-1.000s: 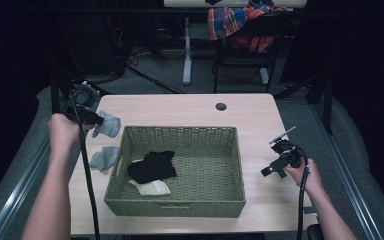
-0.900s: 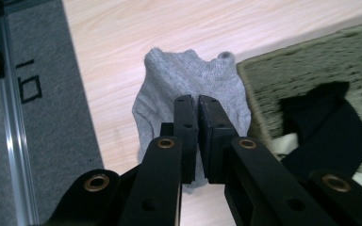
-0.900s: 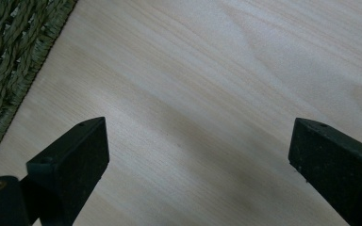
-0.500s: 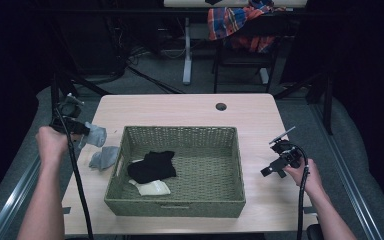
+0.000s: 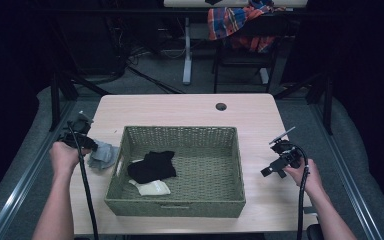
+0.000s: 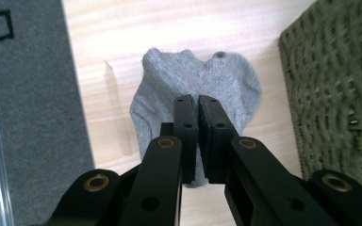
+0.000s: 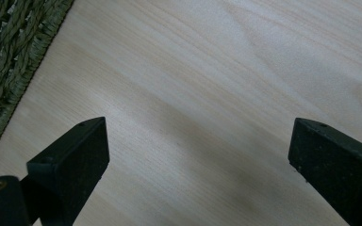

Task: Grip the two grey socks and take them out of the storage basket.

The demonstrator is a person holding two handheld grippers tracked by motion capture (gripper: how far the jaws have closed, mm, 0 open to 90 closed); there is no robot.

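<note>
High view: left hand-held gripper [image 5: 86, 143] clamping grey sock [image 5: 103, 155], lying on tabletop [image 5: 180, 110] just left of basket [image 5: 175, 207]; right hand-held gripper [image 5: 275, 167] idling right of basket.
Left gripper view: jaws pinching sock [image 6: 193, 89], basket [image 6: 334, 80] sitting right.
Right gripper view: jaws gaping wide, holding nothing.

Grey sock [image 6: 195, 82], green woven basket [image 5: 180, 205]

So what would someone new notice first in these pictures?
Probably the green wicker basket mid-table, with a black garment and a pale sock inside. Next, the left claw shut on a grey sock on the table beside the basket.
</note>
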